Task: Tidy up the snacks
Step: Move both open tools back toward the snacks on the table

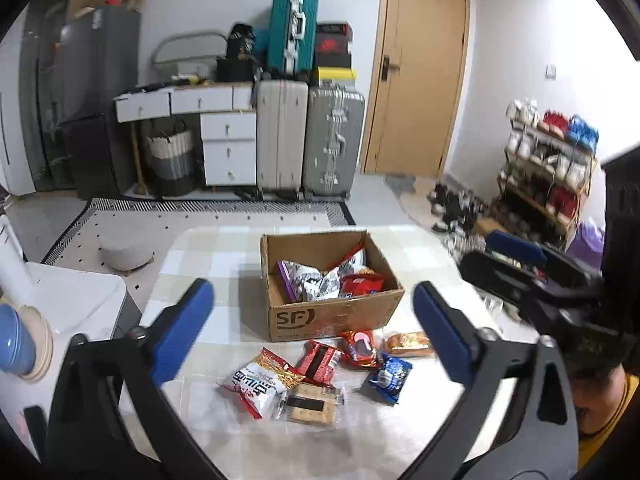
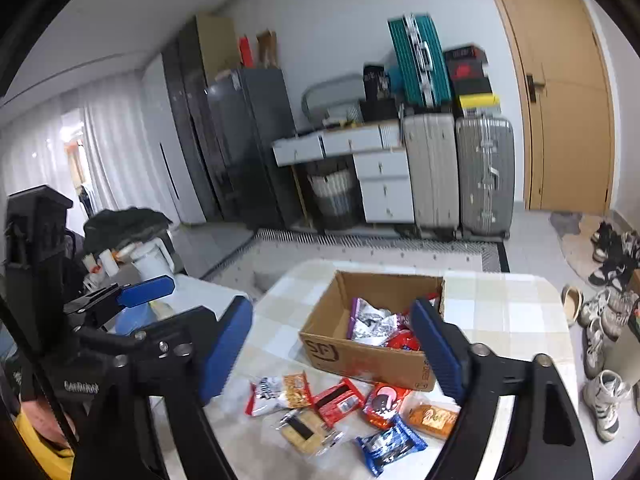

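Observation:
An open cardboard box (image 1: 372, 311) marked SF stands on the checked table and holds several snack packs (image 1: 320, 280). In front of it lie loose snacks: a white and red bag (image 1: 258, 386), a cracker pack (image 1: 308, 402), a red pack (image 1: 320, 360), a red cookie pack (image 1: 360, 346), a blue pack (image 1: 386, 376) and an orange pack (image 1: 408, 344). My left gripper (image 1: 312, 332) is open and empty above them. My right gripper (image 2: 332, 356) is open and empty, held above the box (image 2: 360, 360) and the loose snacks (image 2: 340, 404).
The table (image 1: 200, 256) is round-cornered with a checked cloth. A blue cup (image 1: 14, 344) sits on a white side stand at the left. Suitcases (image 1: 312, 140), drawers and a door are behind. Shoes (image 2: 600, 320) lie on the floor at the right.

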A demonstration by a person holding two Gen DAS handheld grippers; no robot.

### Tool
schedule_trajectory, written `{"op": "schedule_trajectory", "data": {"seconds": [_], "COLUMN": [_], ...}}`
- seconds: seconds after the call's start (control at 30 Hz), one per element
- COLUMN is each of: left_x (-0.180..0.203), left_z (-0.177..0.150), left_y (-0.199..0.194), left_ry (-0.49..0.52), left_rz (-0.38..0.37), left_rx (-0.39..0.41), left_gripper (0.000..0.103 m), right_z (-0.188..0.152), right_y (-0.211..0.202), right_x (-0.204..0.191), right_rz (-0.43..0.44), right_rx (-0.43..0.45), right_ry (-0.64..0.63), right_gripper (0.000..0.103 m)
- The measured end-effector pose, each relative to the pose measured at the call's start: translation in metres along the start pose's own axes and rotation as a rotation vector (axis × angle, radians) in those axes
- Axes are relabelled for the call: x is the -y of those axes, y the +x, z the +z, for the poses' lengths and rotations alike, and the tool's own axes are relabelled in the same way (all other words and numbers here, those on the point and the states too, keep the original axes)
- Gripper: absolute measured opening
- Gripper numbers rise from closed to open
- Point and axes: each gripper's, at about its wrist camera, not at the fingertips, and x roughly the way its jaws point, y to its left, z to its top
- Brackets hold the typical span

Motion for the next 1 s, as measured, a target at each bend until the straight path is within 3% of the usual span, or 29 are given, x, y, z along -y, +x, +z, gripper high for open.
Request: {"op": "schedule_trajectory", "data": {"seconds": [0.13,0.27,0.47,0.67,1.0], "left_x": [0.001,-0.004,-0.018,-0.043,-0.063], "left_z": [-0.015,-0.033,-0.082,-0.128,-0.166], "left_y": [-0.046,-0.082,-0.107,-0.085,-0.011], "left_ry": [0.001,0.003,0.002,-0.037,-0.065], "left_rz": [0.009,0.010,0.052,0.051,0.058], "left_rx": [0.066,0.114,0.150,0.063,-0.059], "left_gripper": [0.102,0.102,0.102,0.102,0.102], "right_z": [-0.018,-0.042,-0.076,-0.107,-0.133], "right_y": [-0.041,-0.069,-0.095,-0.095,-0.064], "right_x": [-0.013,-0.023,-0.028,-0.033,-0.026], "right_rz": [-0.007,0.000,-0.020,-0.049,-0.057], "right_rx": [0.058,0.099,0.166,0.162,0.103], "right_ry": [-0.008,-0.018,0.002,-0.008,-0.005], "right_gripper": [0.095,0.096,0.102,0.102,0.102]}}
